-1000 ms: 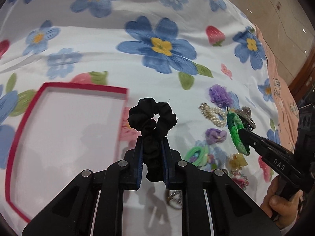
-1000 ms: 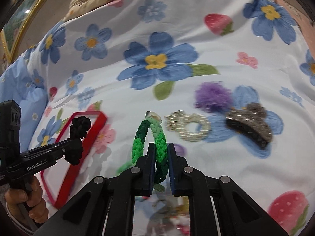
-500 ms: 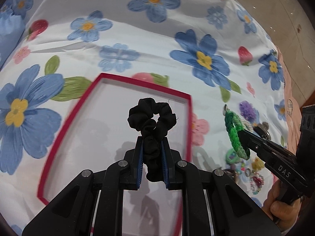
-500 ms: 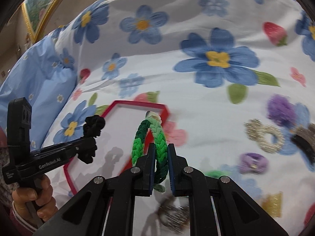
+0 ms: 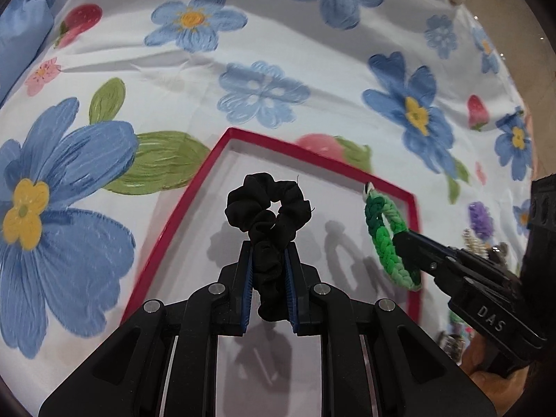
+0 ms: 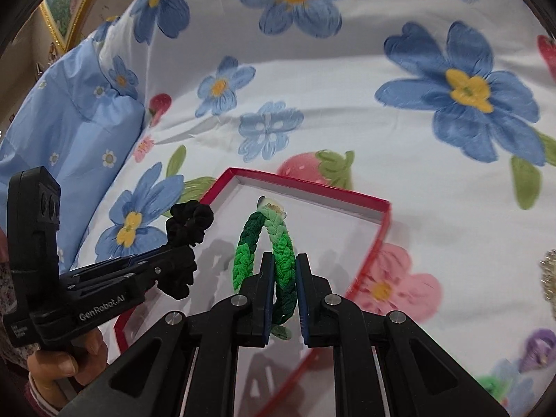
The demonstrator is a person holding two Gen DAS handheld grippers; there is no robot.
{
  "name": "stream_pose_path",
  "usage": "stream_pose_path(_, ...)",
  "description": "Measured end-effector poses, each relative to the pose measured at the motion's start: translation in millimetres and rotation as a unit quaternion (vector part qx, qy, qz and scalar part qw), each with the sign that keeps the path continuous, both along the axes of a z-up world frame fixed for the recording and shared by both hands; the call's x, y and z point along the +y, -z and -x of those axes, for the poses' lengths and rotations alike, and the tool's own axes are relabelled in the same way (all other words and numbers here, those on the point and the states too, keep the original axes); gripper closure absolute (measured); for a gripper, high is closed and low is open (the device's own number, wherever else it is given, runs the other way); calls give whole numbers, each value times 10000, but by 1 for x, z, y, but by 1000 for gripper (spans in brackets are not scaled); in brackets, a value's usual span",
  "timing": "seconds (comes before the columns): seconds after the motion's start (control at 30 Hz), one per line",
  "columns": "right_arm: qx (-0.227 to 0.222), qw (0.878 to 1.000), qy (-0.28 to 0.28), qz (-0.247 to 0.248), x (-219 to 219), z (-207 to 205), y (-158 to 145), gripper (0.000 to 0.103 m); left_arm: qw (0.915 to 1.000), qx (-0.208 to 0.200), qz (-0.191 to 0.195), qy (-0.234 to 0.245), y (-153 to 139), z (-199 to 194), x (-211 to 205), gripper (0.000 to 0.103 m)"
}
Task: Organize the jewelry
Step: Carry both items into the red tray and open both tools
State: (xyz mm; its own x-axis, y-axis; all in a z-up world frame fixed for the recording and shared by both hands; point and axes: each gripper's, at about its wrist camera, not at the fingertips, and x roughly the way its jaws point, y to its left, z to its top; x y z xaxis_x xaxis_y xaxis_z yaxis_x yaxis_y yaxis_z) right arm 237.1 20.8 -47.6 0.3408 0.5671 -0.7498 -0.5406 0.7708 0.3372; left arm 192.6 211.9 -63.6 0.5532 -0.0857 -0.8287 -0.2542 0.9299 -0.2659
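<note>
A black scrunchie [image 5: 267, 208] is clamped between the pads of my left gripper [image 5: 268, 253], which is shut on it and hangs over the white floor of a red-rimmed shallow box [image 5: 312, 154]. A braided green hair band [image 6: 266, 243] stands upright in my right gripper [image 6: 280, 260], shut on its lower part, also above the box [image 6: 312, 187]. In the left wrist view the green band [image 5: 389, 239] and the right gripper [image 5: 410, 243] come in from the right. In the right wrist view the left gripper [image 6: 173, 257] with the scrunchie [image 6: 187, 222] sits at the left.
The box lies on a white bedsheet with blue flowers and strawberries [image 6: 347, 87]. A light blue pillow [image 6: 69, 121] lies at the left. Several other hair accessories [image 5: 481, 229] lie right of the box. A hand [image 6: 59, 365] holds the left tool.
Both grippers have travelled left from the pile of accessories to above the red box, each keeping its hair tie. The box now sits centred under them.
</note>
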Motion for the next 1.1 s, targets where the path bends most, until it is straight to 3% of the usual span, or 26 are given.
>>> stream_pose_path(0.4,67,9979,-113,636,25,-22,30,91,9996,273,15,63,28,-14,1,84)
stream_pose_path(0.53,35,9977,-132,658,28,-22,30,88,9995,299,-12,62,28,-14,1,73)
stream_pose_path(0.8,72,9992,-24,394,15,-19,16,85,9996,150,-236,-65,8,2,0,50)
stream_pose_path(0.93,-23,9998,59,174,-2,-7,-1,70,9997,-37,-215,-120,-7,18,-6,49)
stream_pose_path(1.1,-75,9997,237,-39,-34,11,-18,69,9995,-277,-161,-79,-27,37,-21,45)
